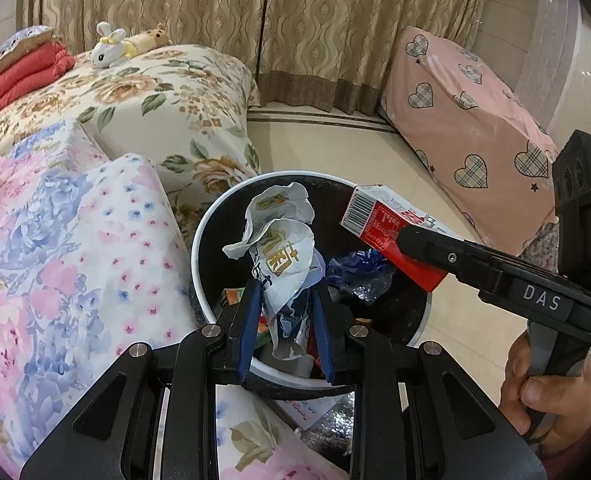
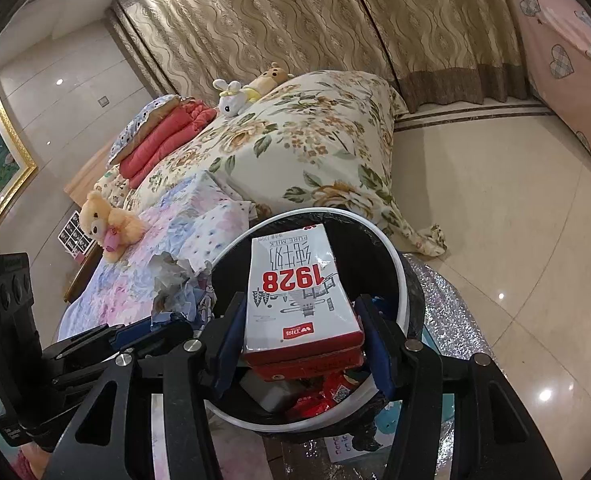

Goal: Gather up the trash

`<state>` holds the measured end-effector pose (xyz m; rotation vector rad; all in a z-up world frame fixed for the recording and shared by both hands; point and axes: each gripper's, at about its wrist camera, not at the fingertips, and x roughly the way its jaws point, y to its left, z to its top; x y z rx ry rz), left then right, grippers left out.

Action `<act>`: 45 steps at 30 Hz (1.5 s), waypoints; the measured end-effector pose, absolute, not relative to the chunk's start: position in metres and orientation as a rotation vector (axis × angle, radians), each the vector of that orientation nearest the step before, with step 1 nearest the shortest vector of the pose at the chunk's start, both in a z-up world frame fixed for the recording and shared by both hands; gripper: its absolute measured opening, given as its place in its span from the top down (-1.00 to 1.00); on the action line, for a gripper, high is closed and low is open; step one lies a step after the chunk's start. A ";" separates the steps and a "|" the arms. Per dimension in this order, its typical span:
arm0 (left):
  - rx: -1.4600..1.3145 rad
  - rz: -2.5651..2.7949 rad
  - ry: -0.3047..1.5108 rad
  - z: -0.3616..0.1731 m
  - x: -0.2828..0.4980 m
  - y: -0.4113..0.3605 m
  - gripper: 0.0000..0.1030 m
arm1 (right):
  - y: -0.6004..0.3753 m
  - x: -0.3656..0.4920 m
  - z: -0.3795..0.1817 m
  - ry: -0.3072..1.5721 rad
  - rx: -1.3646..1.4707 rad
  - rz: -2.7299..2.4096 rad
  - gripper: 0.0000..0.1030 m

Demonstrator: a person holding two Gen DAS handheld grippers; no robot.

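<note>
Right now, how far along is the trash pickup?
Done: the bin already holds several wrappers. In hand: left gripper clamps a crumpled white wrapper and right gripper holds a milk carton, both over the bin. Left: release both; paper under the bin looks uncollected.

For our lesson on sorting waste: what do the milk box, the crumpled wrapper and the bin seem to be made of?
Milk box: apparently coated paperboard, glossy, with sharp folded edges and print. Crumpled wrapper: probably thin plastic film or coated paper, since it holds creases and has a slight sheen. Bin: likely plastic, with a smooth white rim and a black liner bag.
</note>
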<state>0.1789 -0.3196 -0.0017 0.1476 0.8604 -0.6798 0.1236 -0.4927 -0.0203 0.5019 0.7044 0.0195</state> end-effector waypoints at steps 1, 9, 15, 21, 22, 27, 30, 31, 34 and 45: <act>0.145 -0.682 0.864 -0.002 0.179 -0.320 0.53 | -0.493 0.124 -0.021 0.706 0.505 0.019 -0.07; 0.167 -0.696 0.880 -0.008 0.181 -0.327 0.52 | -0.493 0.129 -0.022 0.714 0.506 0.017 -0.07; 0.179 -0.711 0.874 -0.004 0.182 -0.332 0.14 | -0.501 0.136 -0.026 0.732 0.554 0.013 -0.11; 0.167 -0.709 0.858 0.000 0.180 -0.325 -0.10 | -0.508 0.134 -0.025 0.731 0.597 0.010 -0.12; 0.161 -0.704 0.857 0.000 0.179 -0.322 -0.10 | -0.508 0.132 -0.025 0.728 0.601 0.010 -0.12; 0.101 -0.663 0.846 -0.003 0.164 -0.292 -0.17 | -0.503 0.120 -0.022 0.709 0.614 0.005 -0.13; 0.022 -0.638 0.847 -0.008 0.151 -0.265 -0.31 | -0.491 0.110 -0.019 0.702 0.627 0.013 -0.13; -0.002 -0.626 0.844 -0.009 0.145 -0.254 -0.31 | -0.484 0.104 -0.018 0.690 0.630 0.027 -0.14; -0.026 -0.566 0.818 -0.012 0.127 -0.221 -0.32 | -0.456 0.090 -0.014 0.669 0.600 0.065 -0.23; -0.068 -0.317 0.697 -0.005 0.069 -0.091 -0.35 | -0.339 0.062 -0.010 0.631 0.432 0.168 -0.24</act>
